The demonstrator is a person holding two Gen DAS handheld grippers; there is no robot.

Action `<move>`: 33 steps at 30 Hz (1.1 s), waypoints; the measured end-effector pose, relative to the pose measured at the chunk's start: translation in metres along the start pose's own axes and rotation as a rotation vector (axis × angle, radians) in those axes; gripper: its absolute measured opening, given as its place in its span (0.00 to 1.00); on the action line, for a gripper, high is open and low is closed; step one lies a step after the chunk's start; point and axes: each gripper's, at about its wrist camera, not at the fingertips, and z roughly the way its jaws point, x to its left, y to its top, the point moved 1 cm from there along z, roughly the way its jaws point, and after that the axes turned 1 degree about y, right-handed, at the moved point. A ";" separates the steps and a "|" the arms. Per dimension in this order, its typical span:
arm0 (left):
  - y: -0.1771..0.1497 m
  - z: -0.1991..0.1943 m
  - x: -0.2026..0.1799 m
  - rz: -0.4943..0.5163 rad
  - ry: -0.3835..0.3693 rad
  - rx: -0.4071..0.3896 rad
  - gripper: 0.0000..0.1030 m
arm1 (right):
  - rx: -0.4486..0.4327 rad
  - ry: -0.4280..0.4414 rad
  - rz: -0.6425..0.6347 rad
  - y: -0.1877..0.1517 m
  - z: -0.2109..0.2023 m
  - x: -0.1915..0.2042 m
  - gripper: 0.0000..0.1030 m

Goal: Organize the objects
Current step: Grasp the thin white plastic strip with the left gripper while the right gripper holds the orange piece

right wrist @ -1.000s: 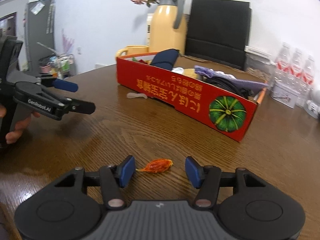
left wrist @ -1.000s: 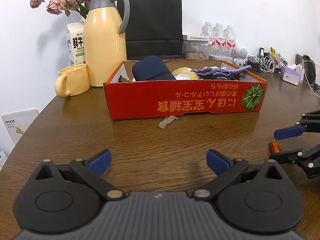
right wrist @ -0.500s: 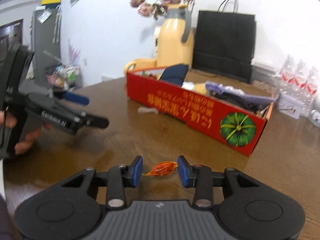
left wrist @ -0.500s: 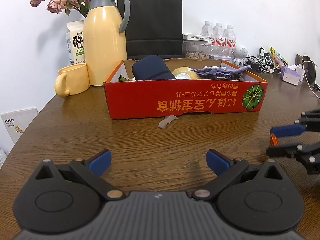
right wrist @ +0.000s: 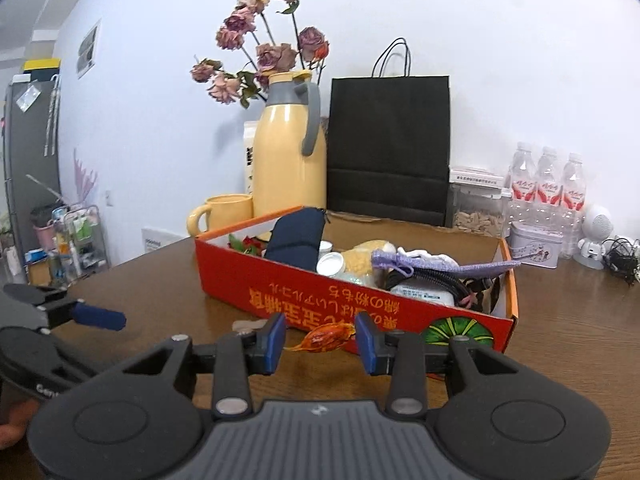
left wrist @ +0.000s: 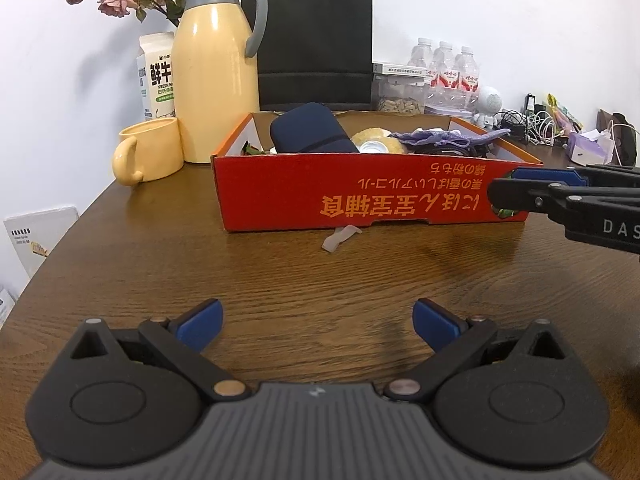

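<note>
- Both grippers are seen over a brown wooden table (left wrist: 320, 280).
- At the right gripper (right wrist: 320, 342), an orange wrapped candy (right wrist: 326, 338) is carried clear of the table, between the blue pads, in front of the red box (right wrist: 304, 300); its twisted ends are gripped by the narrowly set jaws, which have just been closing on it.
- That gripper is pointed slightly downward toward the box's long side, and its black arms are seen from the left wrist camera at the right edge, level with the box front.
- At the left gripper (left wrist: 316, 324), the jaws are held wide apart, with nothing between them, above bare tabletop.
- Fingers (right wrist: 12, 428) of the person's hand are glimpsed at its handle.
- Within the box, a dark blue pouch (right wrist: 298, 238), a white cap (right wrist: 331, 263), a lilac cloth bag (right wrist: 432, 264) and other small items are kept.
- A pale scrap (left wrist: 340, 238) is left on the table just before the box.
- Behind the box, a yellow jug (left wrist: 216, 68), a yellow mug (left wrist: 148, 154), a milk carton (left wrist: 158, 76), dried roses (right wrist: 264, 52) and a black paper bag (right wrist: 388, 148) are ranged along the white wall.
- Water bottles (right wrist: 548, 184) and cables are gathered to the right.
</note>
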 end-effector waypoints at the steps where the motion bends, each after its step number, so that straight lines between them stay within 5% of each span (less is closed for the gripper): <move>1: 0.000 0.000 0.000 -0.002 0.001 0.003 1.00 | -0.002 -0.009 0.005 -0.001 0.001 -0.001 0.36; 10: 0.019 0.005 0.002 -0.029 0.026 -0.056 1.00 | -0.006 -0.047 0.033 -0.012 -0.001 -0.009 0.36; 17: 0.051 0.060 -0.008 0.001 0.045 0.011 0.96 | -0.018 -0.089 0.005 -0.014 -0.002 -0.005 0.36; 26: 0.051 0.088 -0.013 0.000 -0.007 0.070 0.43 | -0.020 -0.077 -0.006 -0.014 -0.002 -0.004 0.36; 28: 0.049 0.083 -0.018 0.014 -0.032 0.069 0.08 | -0.021 -0.077 -0.007 -0.014 -0.003 -0.004 0.36; 33: 0.049 0.076 -0.021 0.007 -0.059 0.040 0.05 | -0.026 -0.078 -0.013 -0.014 -0.004 -0.003 0.36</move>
